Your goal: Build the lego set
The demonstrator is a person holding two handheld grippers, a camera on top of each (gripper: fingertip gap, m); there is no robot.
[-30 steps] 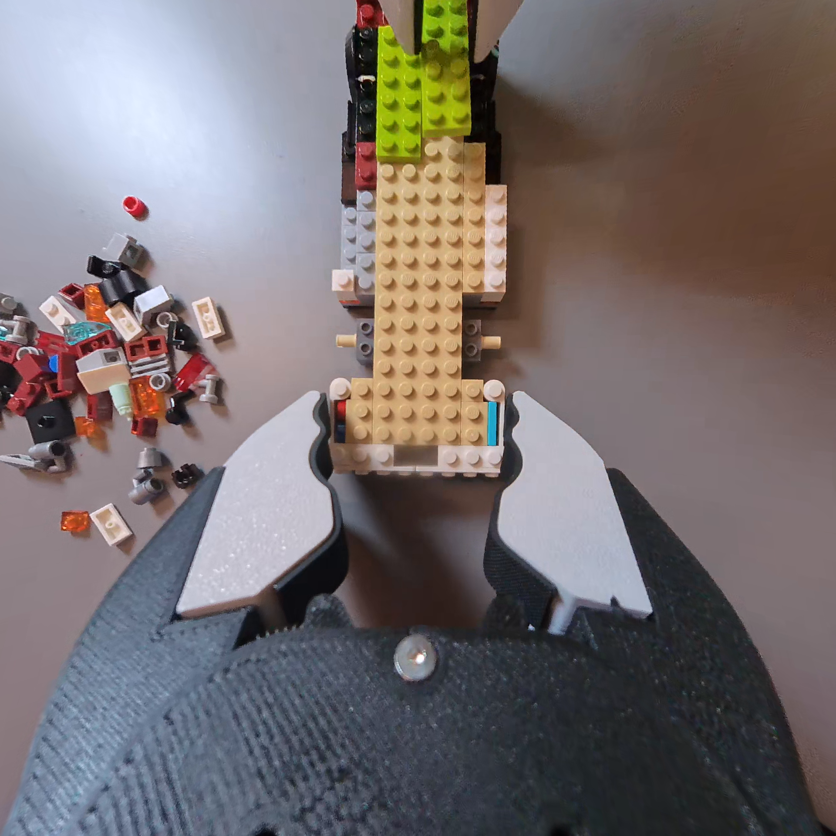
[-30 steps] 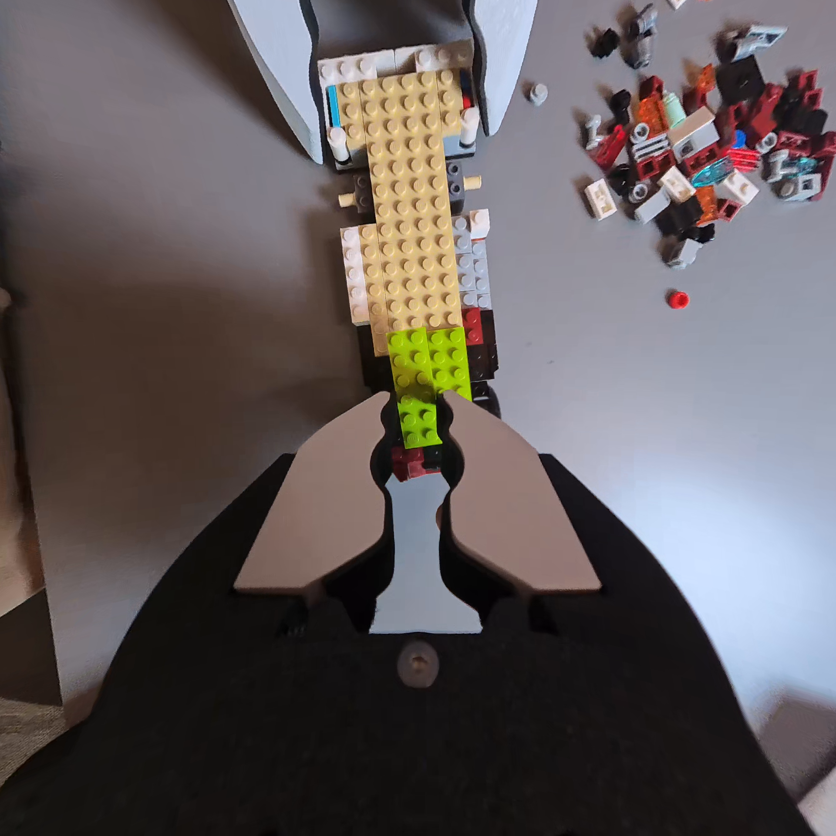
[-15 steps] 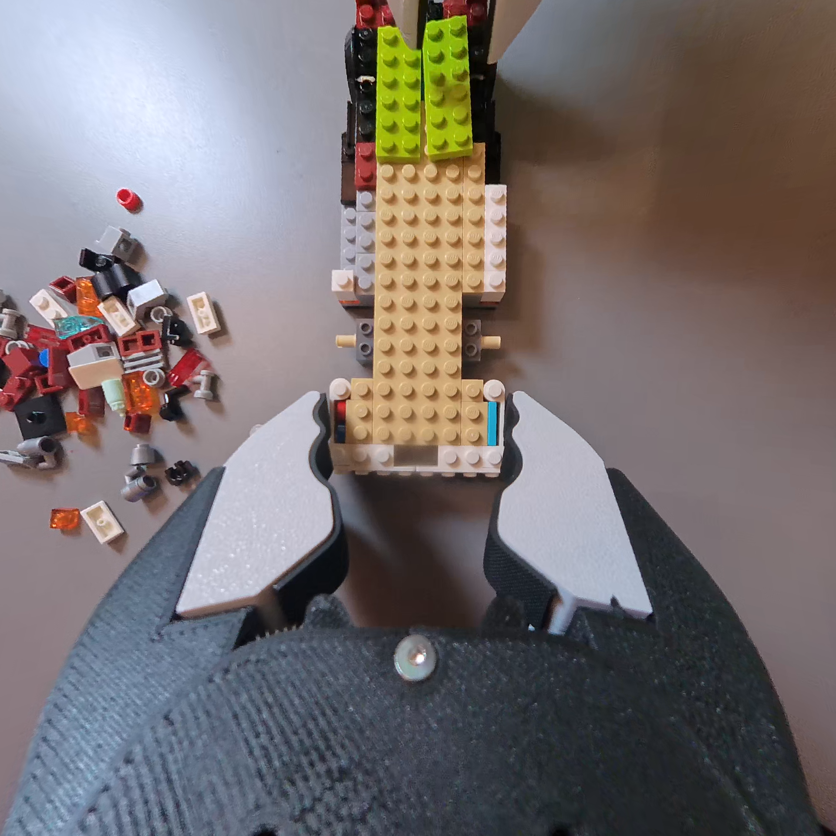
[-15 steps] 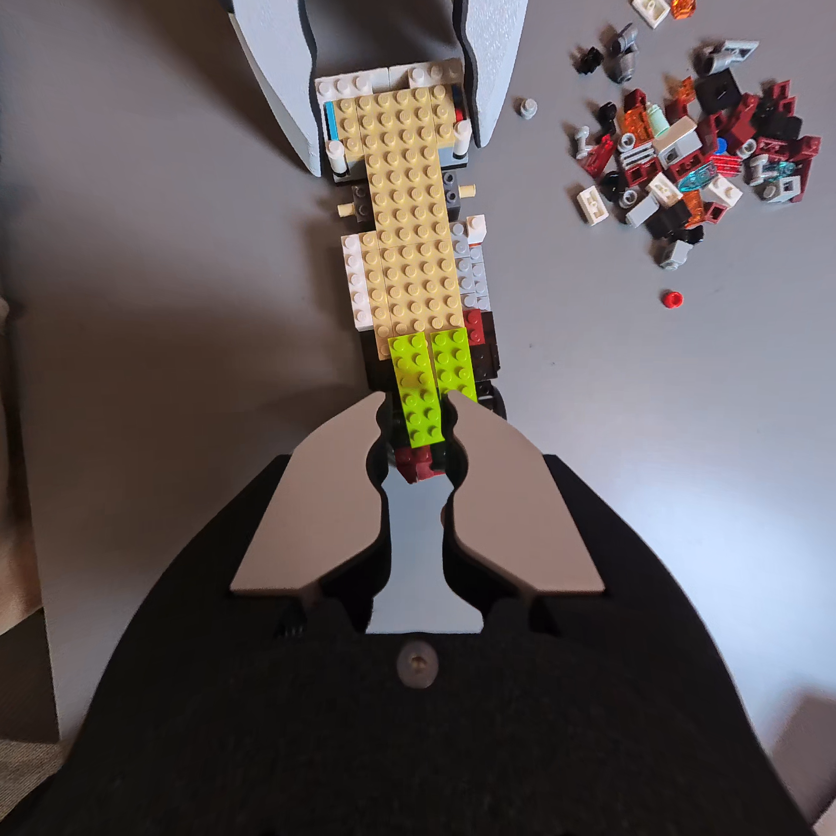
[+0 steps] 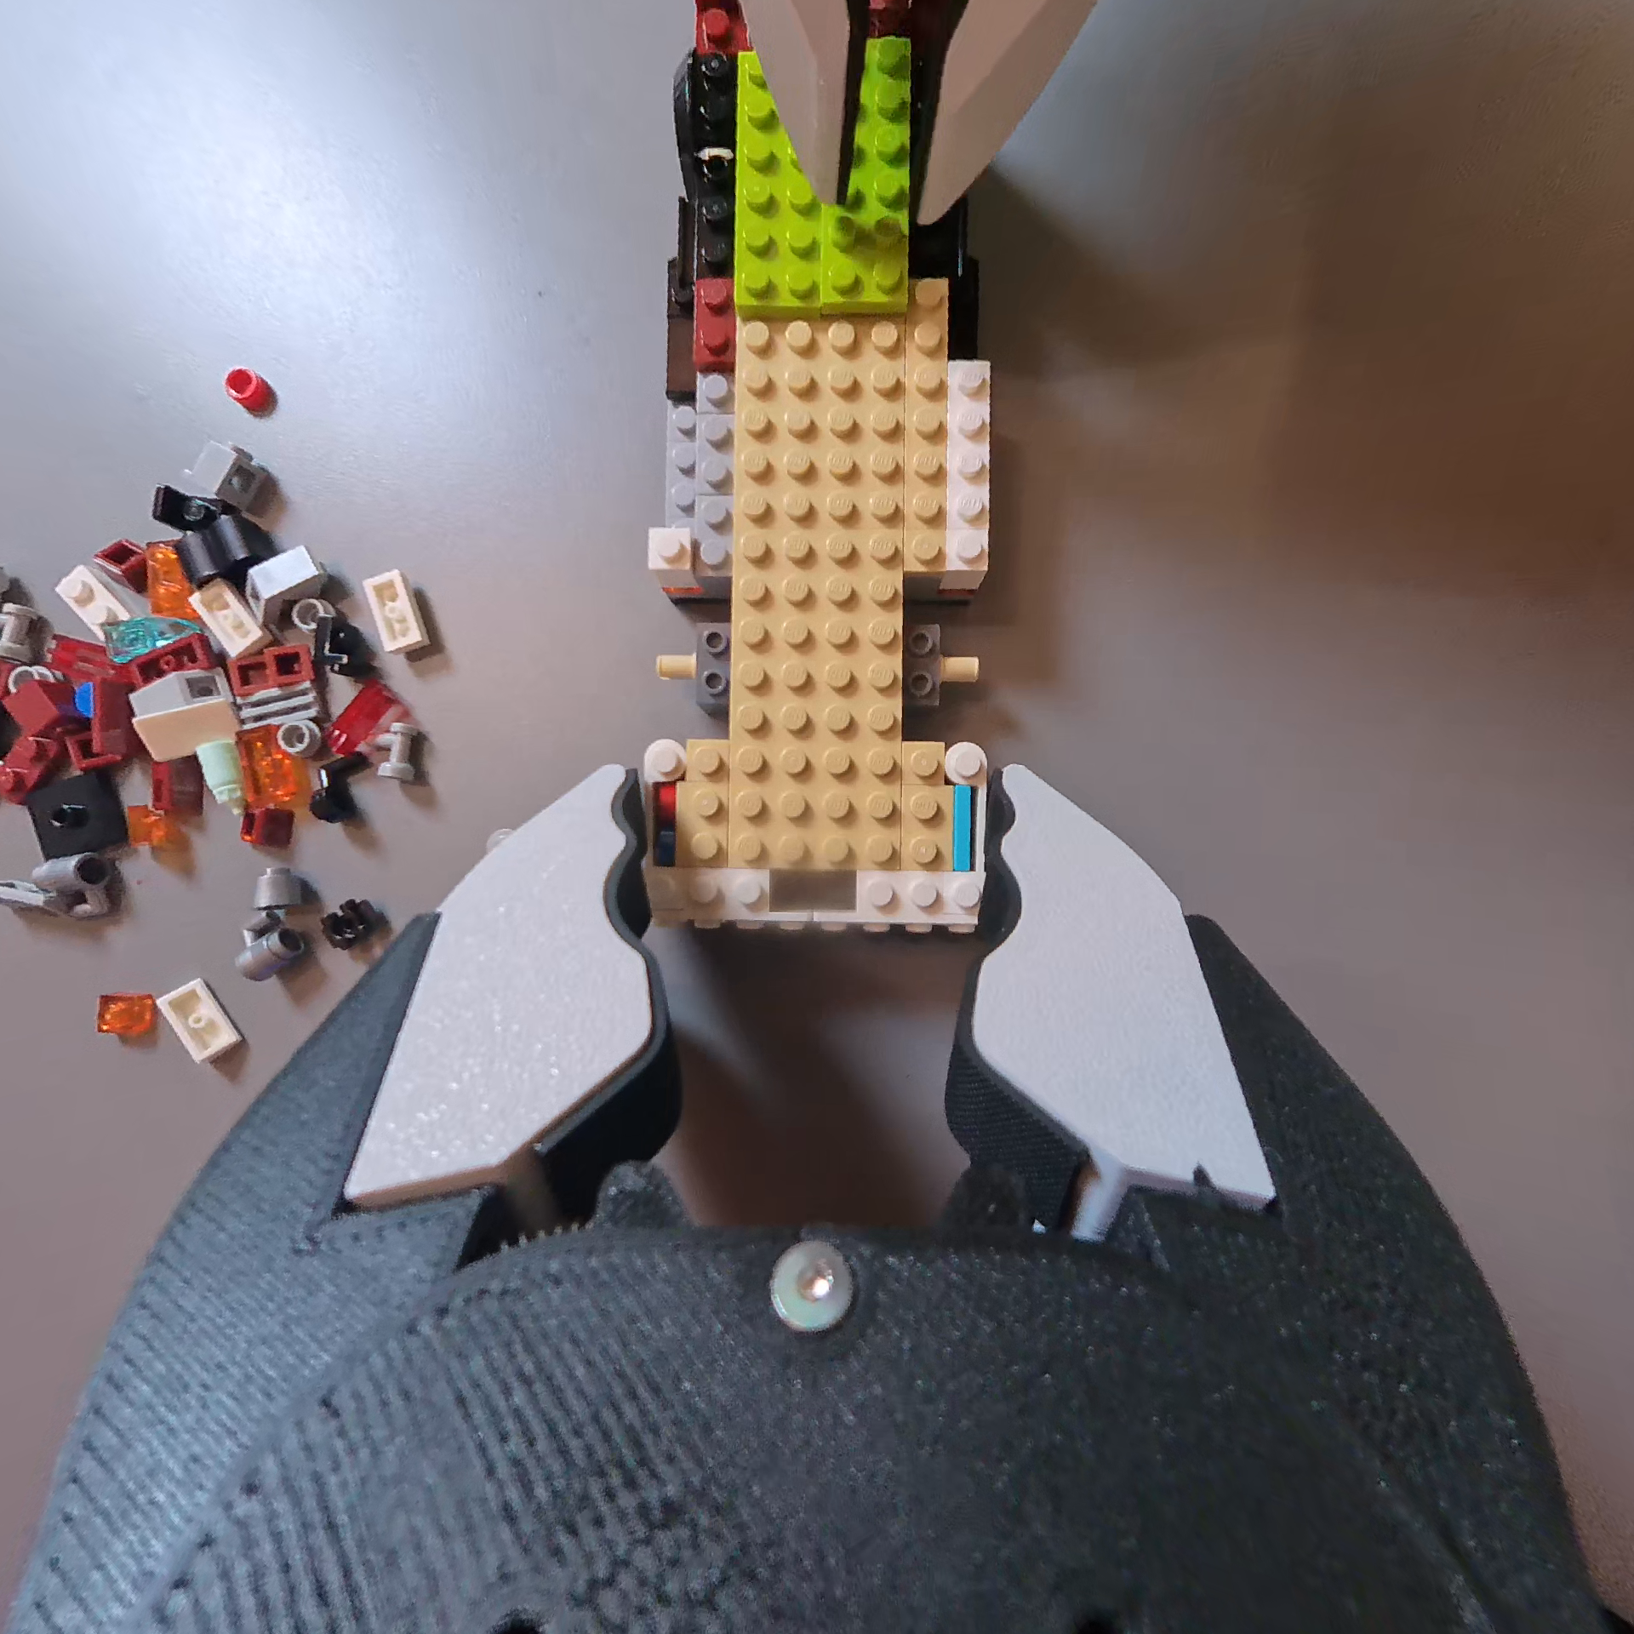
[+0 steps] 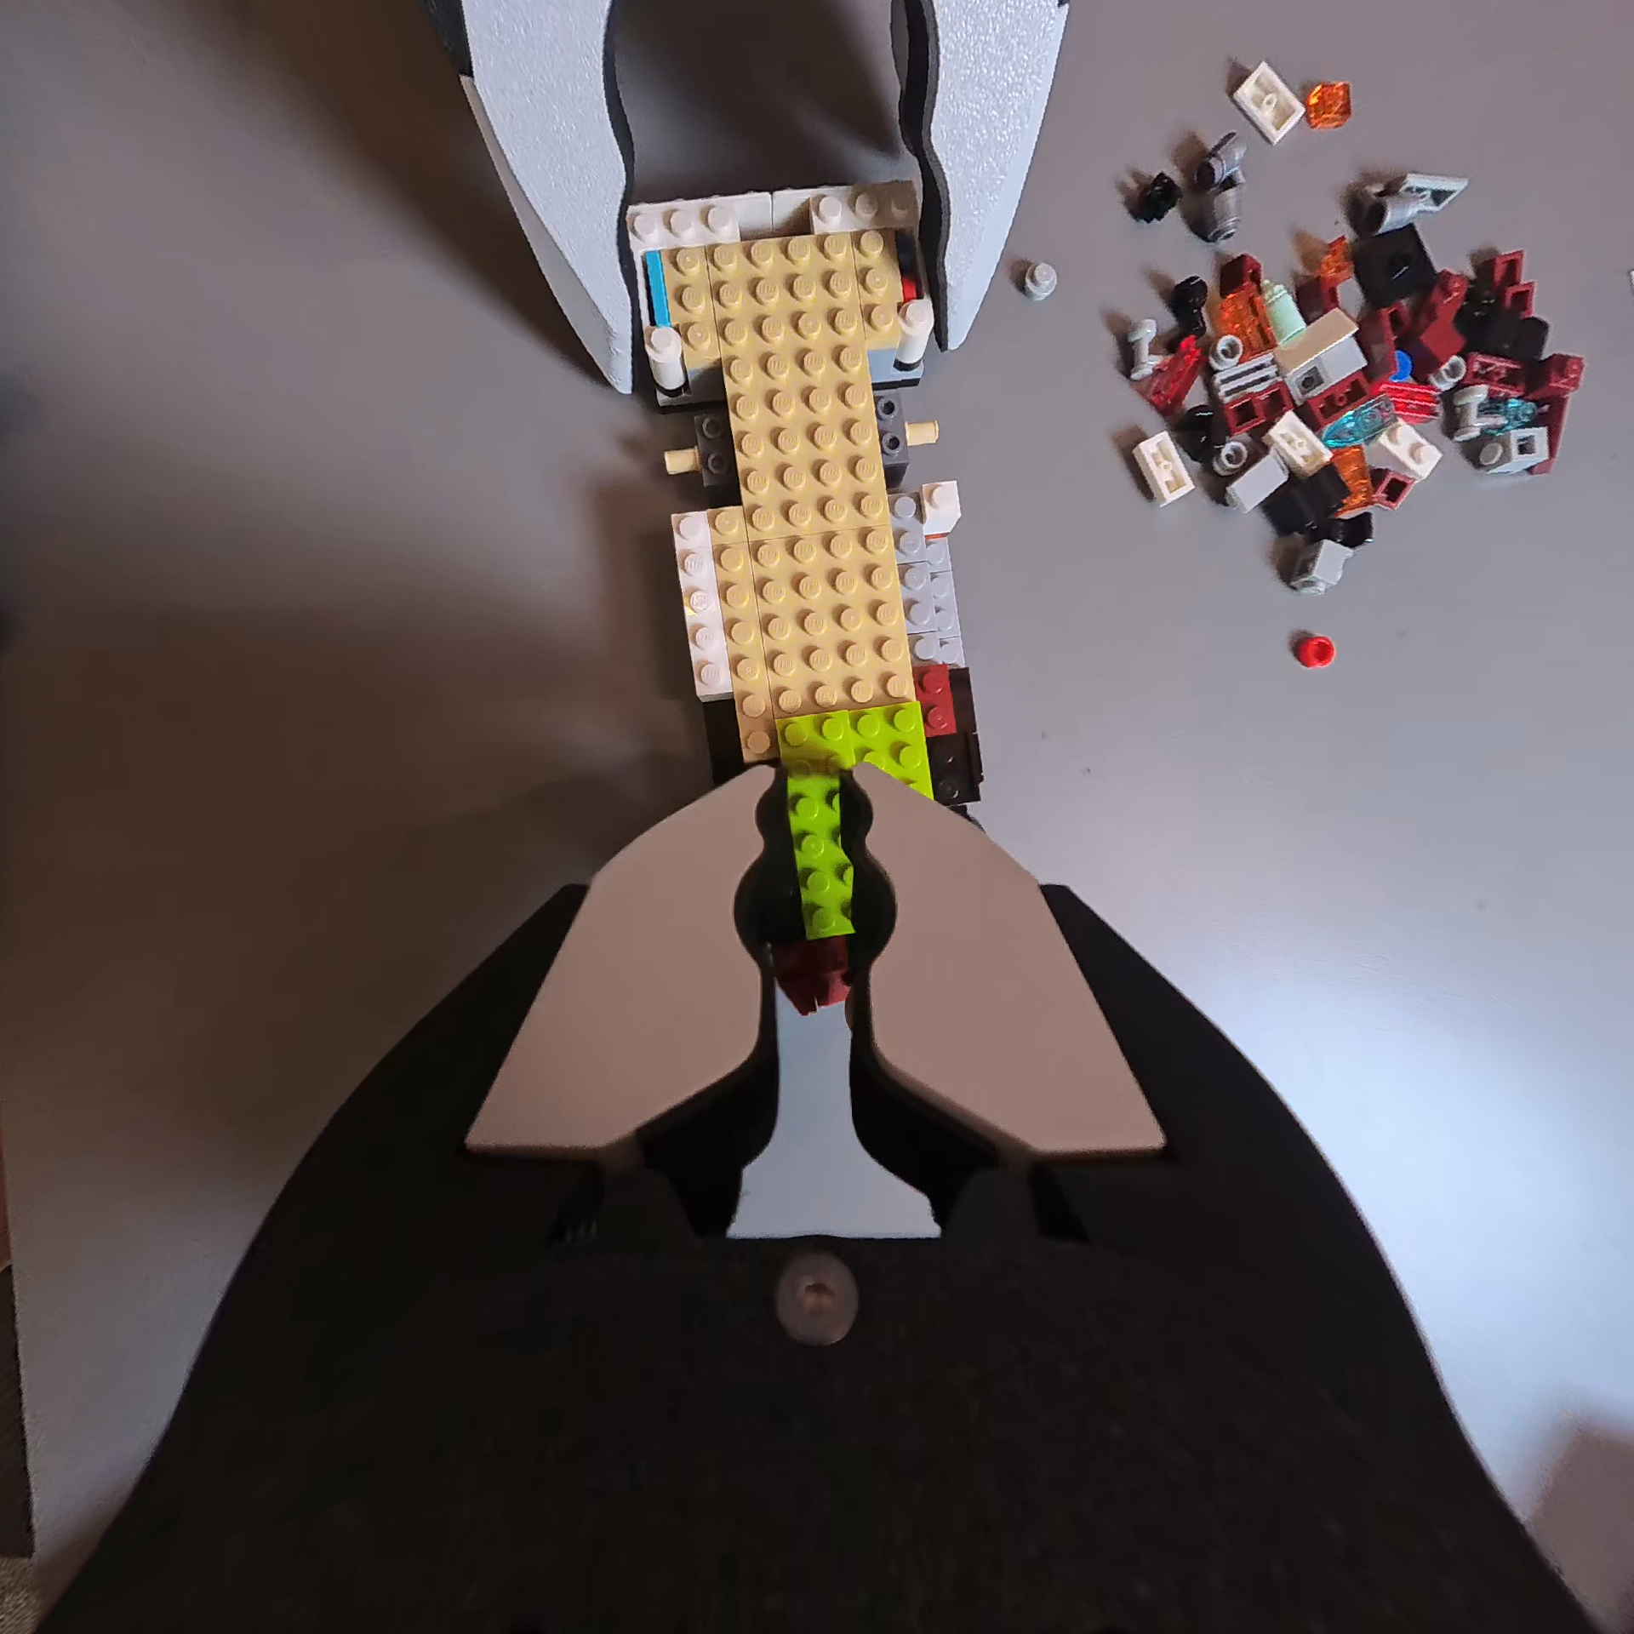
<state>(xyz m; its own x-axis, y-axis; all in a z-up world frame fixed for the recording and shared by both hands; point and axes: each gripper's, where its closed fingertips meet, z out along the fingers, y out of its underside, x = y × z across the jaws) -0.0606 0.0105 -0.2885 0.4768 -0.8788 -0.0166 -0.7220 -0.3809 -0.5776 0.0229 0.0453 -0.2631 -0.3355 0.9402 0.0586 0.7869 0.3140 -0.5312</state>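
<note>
Tan-topped brick model (image 5: 822, 566) lies lengthwise on the grey table (image 5: 1282, 530); left gripper (image 5: 815, 840) clamps its white-edged end; right gripper (image 6: 815, 782) pinches a lime plate (image 6: 827, 871) on the opposite end; loose bricks (image 5: 186, 698) lie well apart.
</note>
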